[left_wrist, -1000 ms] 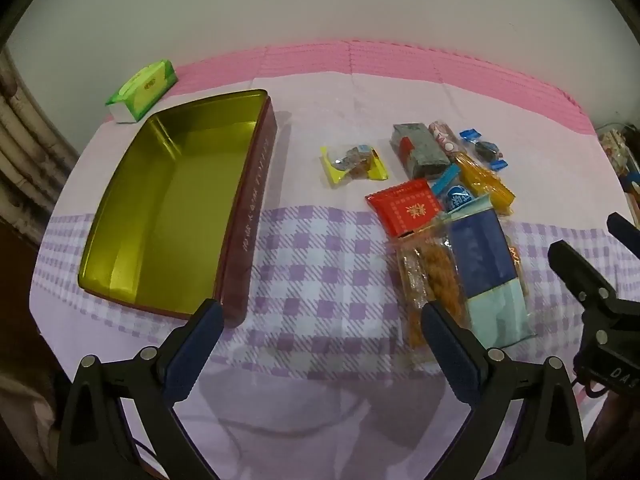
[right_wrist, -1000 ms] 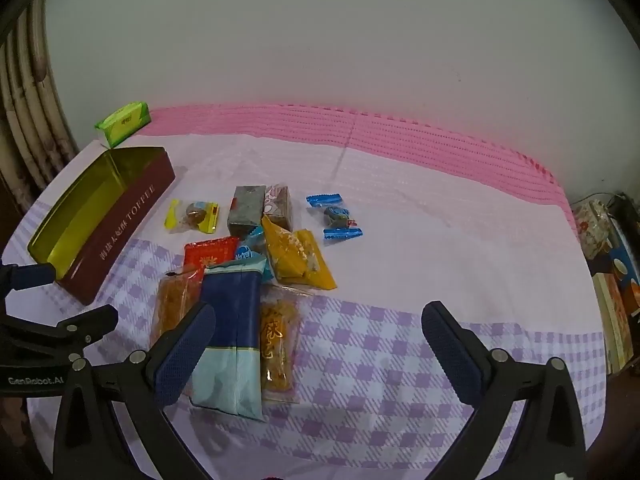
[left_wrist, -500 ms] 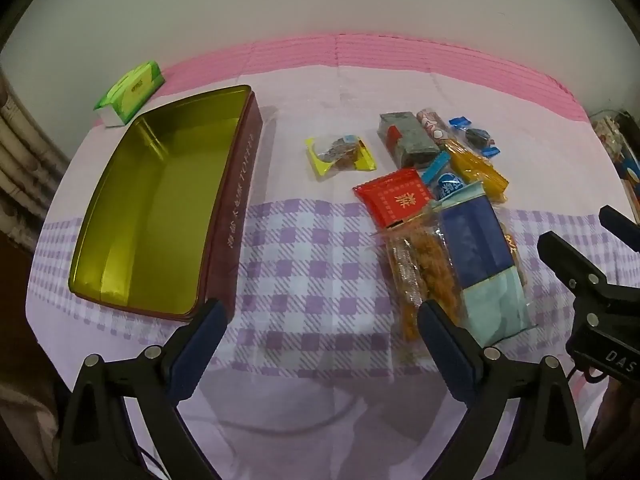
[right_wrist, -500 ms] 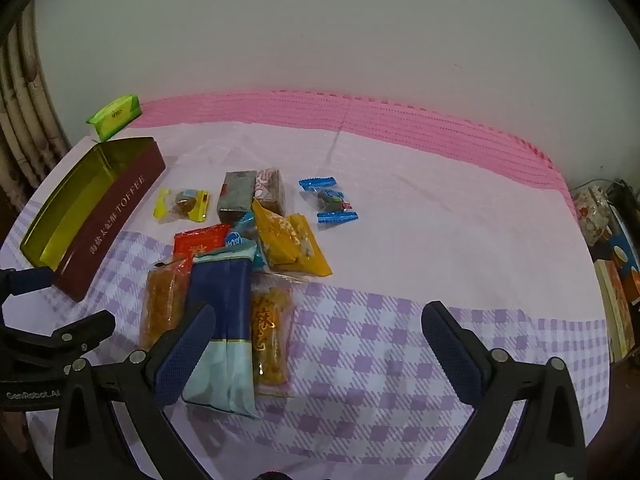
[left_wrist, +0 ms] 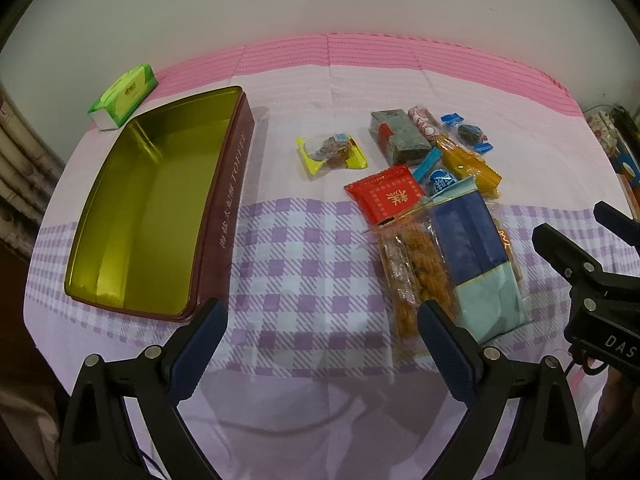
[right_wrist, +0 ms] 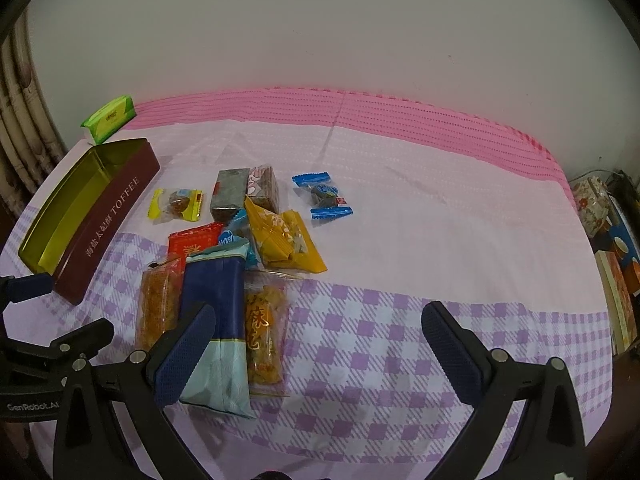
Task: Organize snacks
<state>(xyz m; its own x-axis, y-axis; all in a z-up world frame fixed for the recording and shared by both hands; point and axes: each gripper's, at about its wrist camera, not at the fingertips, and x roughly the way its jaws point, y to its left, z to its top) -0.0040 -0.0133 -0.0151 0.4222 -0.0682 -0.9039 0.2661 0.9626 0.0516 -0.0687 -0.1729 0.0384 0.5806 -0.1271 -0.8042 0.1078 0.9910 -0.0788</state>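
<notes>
An open maroon toffee tin (left_wrist: 224, 216) (right_wrist: 108, 224) with a bare gold inside lies on the left of the cloth. Right of it is a pile of snacks: a long navy and pale blue packet (left_wrist: 476, 256) (right_wrist: 218, 320) across orange fried snack bags (left_wrist: 416, 268) (right_wrist: 264, 332), a red packet (left_wrist: 386, 196) (right_wrist: 192, 242), a yellow wrapped sweet (left_wrist: 330, 152) (right_wrist: 176, 204), a grey bar (left_wrist: 398, 136) (right_wrist: 230, 190), a yellow-orange packet (right_wrist: 282, 240), a blue wrapped candy (right_wrist: 324, 198). My left gripper (left_wrist: 320, 326) hovers open over the near cloth. My right gripper (right_wrist: 320, 332) is open, its left finger (right_wrist: 184, 360) above the navy packet.
A green tissue pack (left_wrist: 124, 94) (right_wrist: 110, 118) sits behind the tin near the wall. Boxes and clutter (right_wrist: 612, 240) stand off the table's right edge. The checked tablecloth (right_wrist: 400, 220) spreads bare to the right of the snacks.
Both grippers have drifted slightly: the left view now shows the tin and snacks shifted up and left, the right view shows the snack pile lower and closer. Nothing on the table was touched.
</notes>
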